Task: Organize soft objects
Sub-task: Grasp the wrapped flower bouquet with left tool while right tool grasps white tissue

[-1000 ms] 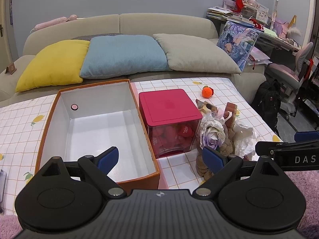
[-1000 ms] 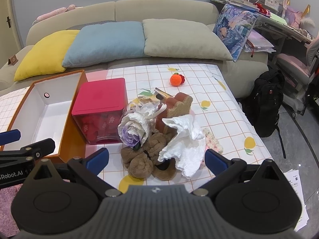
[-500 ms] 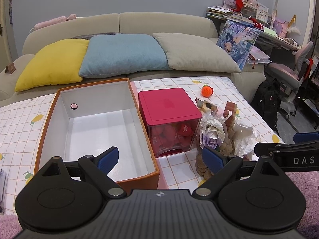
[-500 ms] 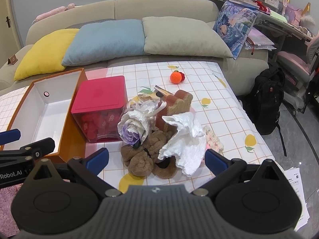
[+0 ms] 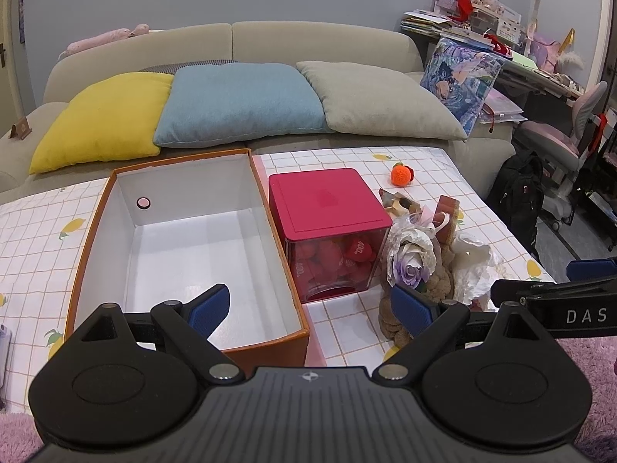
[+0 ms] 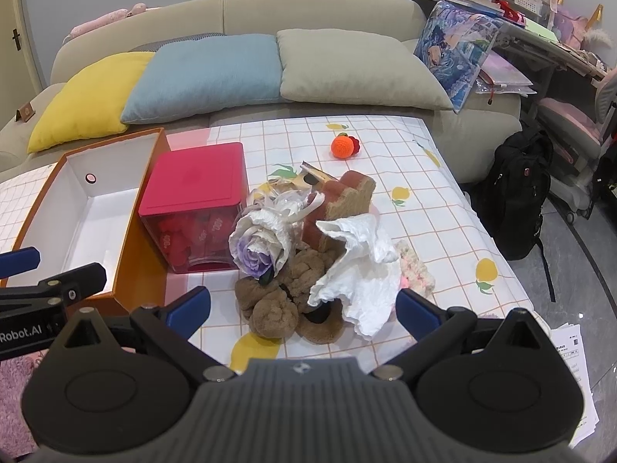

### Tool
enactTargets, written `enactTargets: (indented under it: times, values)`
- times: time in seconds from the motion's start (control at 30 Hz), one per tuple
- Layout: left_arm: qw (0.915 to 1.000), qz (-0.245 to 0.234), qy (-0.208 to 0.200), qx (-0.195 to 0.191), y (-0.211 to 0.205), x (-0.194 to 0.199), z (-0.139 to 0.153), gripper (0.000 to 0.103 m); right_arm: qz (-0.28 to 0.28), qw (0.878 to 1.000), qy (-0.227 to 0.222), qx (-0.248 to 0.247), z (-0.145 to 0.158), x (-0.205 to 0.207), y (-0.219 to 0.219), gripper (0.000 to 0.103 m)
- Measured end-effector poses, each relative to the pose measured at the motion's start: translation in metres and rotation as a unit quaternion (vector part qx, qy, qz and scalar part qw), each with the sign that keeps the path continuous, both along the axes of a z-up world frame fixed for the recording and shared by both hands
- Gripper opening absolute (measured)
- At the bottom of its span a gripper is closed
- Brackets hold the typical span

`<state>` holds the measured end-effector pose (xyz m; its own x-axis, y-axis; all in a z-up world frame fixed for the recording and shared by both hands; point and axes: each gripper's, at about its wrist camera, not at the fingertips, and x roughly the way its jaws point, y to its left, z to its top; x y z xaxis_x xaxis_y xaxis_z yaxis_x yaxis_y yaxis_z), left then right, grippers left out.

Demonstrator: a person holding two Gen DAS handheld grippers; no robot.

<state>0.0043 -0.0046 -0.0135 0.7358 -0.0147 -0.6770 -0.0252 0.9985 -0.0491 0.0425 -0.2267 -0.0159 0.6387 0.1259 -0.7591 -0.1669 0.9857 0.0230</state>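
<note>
Over the last second very little had changed; both grippers had crept slightly nearer the bench, so the heap of soft things sat a shade larger in each wrist view, and nothing on the checked cloth had been moved. The left gripper hung with its jaws spread wide and empty over the near end of the orange box, whose white inside held nothing; the right gripper was likewise wide open and empty, its jaws framing the pile.

That pile lay just beside the red-lidded container, on its right: a purple-and-white fabric rose on top of some brown plush pieces, a crumpled white cloth draped against them, a pink knitted piece half hidden behind the cloth, and a brown block-shaped toy at the back. An orange crocheted ball sat well apart, farther up the bench.

The small advance suggested an approach just begun (no item had yet been gripped); the sorting itself looked wholly undone, and the right gripper seemed best placed to close first on the white cloth or the plush beneath it.
</note>
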Motion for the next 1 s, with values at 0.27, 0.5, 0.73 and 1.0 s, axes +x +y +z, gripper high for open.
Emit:
enactTargets:
  times: [0.27, 0.5, 0.73, 1.0]
  values:
    - [0.9999, -0.007, 0.009, -0.004, -0.002, 0.006, 0.0, 0.103, 0.005, 1.0, 0.0, 0.001, -0.005, 0.004, -0.003, 0.1]
    - [0.9984, -0.048, 0.023, -0.018, -0.015, 0.02, -0.003, 0.086, 0.011, 1.0, -0.02, -0.001, -0.015, 0.017, -0.023, 0.087]
    - [0.9931, -0.102, 0.027, -0.052, -0.033, 0.042, -0.008, 0.07, -0.001, 1.0, -0.017, -0.008, -0.034, 0.032, -0.048, 0.072]
    - [0.9928, -0.109, 0.003, -0.048, -0.059, 0.076, -0.024, 0.081, -0.016, 0.999, -0.003, 0.045, -0.051, 0.048, -0.062, 0.07]
